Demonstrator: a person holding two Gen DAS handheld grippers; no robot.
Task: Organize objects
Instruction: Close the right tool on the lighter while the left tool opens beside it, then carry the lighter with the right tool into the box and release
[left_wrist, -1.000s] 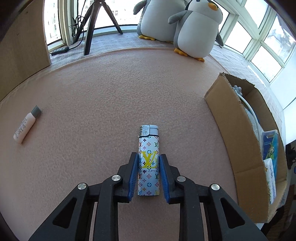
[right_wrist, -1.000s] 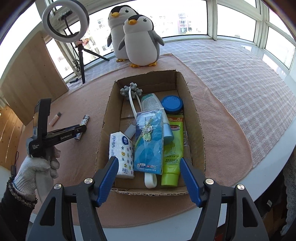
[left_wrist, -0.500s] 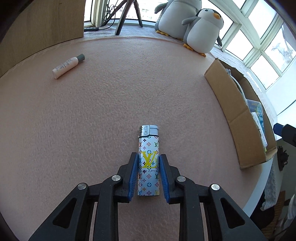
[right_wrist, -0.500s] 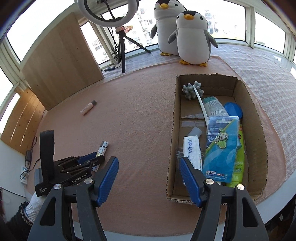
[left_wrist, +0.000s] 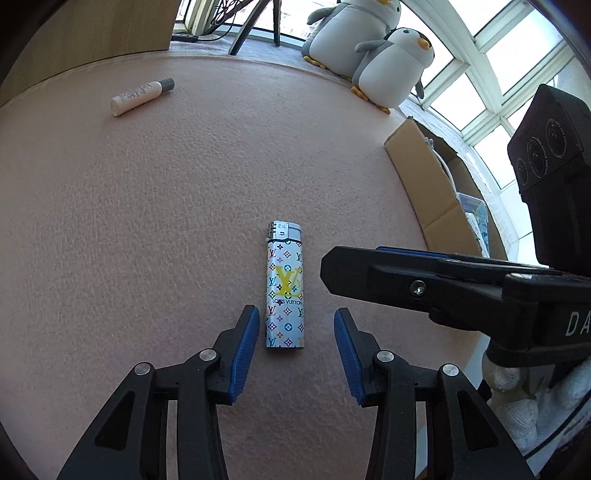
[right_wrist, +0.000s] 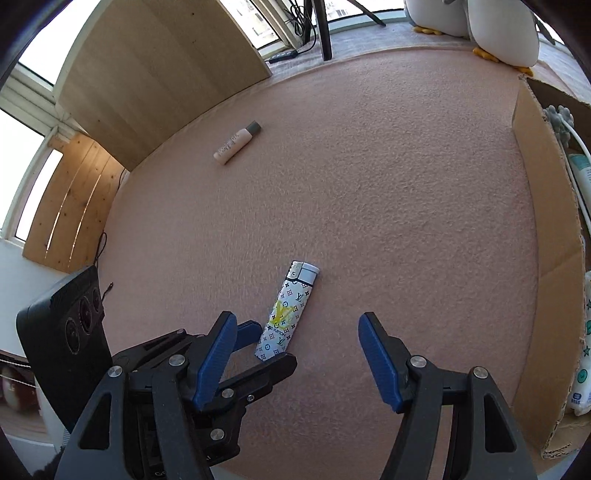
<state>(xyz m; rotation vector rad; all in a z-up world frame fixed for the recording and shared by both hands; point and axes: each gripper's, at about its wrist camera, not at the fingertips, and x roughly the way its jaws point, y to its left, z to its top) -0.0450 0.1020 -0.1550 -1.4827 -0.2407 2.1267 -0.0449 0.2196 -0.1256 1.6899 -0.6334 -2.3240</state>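
A white lighter (left_wrist: 284, 284) with a coloured monogram print lies flat on the pink mat (left_wrist: 147, 221). My left gripper (left_wrist: 296, 310) is open, and its blue pads flank the lighter's lower end without touching it. The right gripper (left_wrist: 328, 264) shows side-on just to the right of the lighter. In the right wrist view the lighter (right_wrist: 288, 310) lies ahead of my open right gripper (right_wrist: 296, 317), nearer its left finger. The left gripper (right_wrist: 273, 343) reaches in from the lower left around the lighter's base.
A small pale tube (left_wrist: 142, 96) with a grey cap lies far off on the mat, also seen as the tube (right_wrist: 236, 143). A cardboard box (right_wrist: 543, 221) holding several items stands to the right. Two plush penguins (left_wrist: 391, 66) and a wooden board (right_wrist: 159, 74) sit at the back.
My left gripper has opened and let go of the lighter, which now lies on the mat. The right gripper has swung from the box over to the lighter.
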